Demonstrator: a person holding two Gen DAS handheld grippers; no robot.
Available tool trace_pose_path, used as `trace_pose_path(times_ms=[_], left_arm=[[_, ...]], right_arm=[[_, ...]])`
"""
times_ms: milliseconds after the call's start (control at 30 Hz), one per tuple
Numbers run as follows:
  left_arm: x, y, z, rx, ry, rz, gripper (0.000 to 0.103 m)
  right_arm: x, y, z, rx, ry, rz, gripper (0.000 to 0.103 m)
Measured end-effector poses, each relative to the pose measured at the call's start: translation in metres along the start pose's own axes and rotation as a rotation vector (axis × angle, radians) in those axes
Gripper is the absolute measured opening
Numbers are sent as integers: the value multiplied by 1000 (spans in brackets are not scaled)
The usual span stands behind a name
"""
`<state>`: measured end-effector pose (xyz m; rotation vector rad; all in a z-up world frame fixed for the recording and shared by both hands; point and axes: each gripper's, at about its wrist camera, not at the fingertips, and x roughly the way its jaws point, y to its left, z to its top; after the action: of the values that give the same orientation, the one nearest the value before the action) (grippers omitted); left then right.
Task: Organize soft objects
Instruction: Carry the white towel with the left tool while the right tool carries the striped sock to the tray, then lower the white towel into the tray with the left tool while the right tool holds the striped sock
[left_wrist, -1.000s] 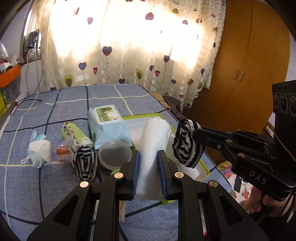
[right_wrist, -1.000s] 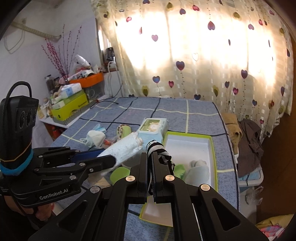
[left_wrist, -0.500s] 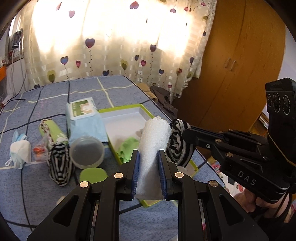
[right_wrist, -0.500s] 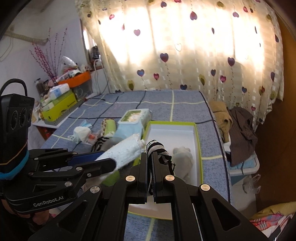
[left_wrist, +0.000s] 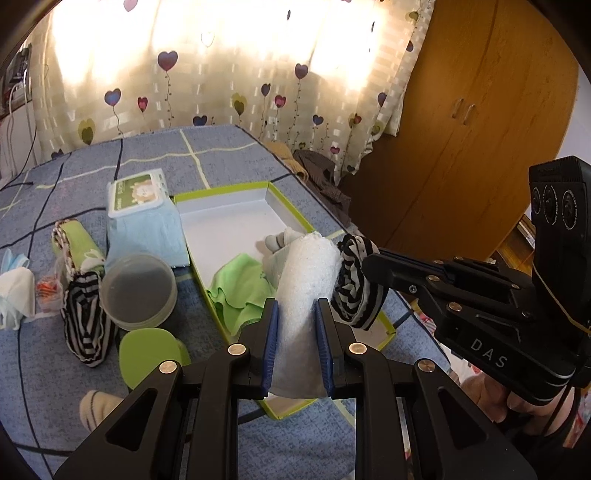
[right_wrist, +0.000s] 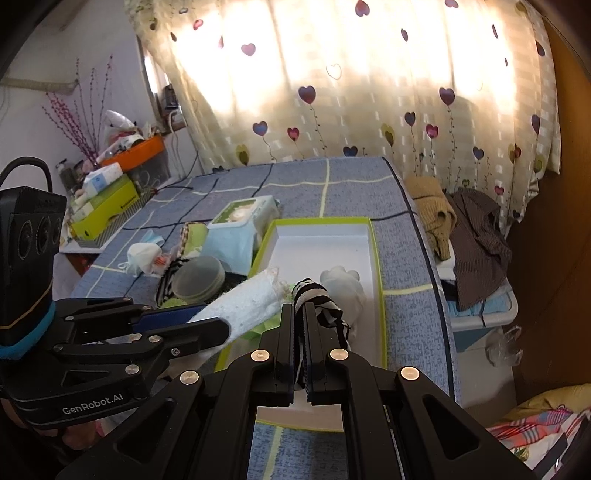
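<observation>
Over the green box (left_wrist: 280, 201) at frame centre: lower left claw (left_wrist: 295, 325), clamped on white towel roll (left_wrist: 306, 280), and right claw (right_wrist: 299, 325), pinching striped sock (right_wrist: 317, 295); release inside walls, beside green cloth (left_wrist: 240, 284).

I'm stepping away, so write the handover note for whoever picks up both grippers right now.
Left hand-held gripper: shut on a rolled white towel.
Right hand-held gripper: shut on a striped sock.
Both are held over the green-edged box.
Done: a green cloth and a pale sock lie in the box.
Left: drop both; then the striped sock on the bed and the face mask.
</observation>
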<state>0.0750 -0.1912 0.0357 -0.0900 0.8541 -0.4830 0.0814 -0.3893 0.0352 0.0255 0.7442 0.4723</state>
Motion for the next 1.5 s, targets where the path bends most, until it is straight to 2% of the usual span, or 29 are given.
trace_pose_path(times_ms=[400, 833, 1300, 1500], left_arm=[[42, 0, -8, -35, 129, -30, 21], [73, 8, -3, -92, 188, 2, 21], [94, 20, 22, -171, 162, 53, 21], [91, 22, 26, -175, 143, 65, 21]], right_arm=[[36, -25, -23, 54, 114, -15, 4], [73, -41, -26, 71, 178, -1, 4], [107, -53, 7, 57, 168, 24, 4], [111, -57, 17, 62, 161, 29, 5]])
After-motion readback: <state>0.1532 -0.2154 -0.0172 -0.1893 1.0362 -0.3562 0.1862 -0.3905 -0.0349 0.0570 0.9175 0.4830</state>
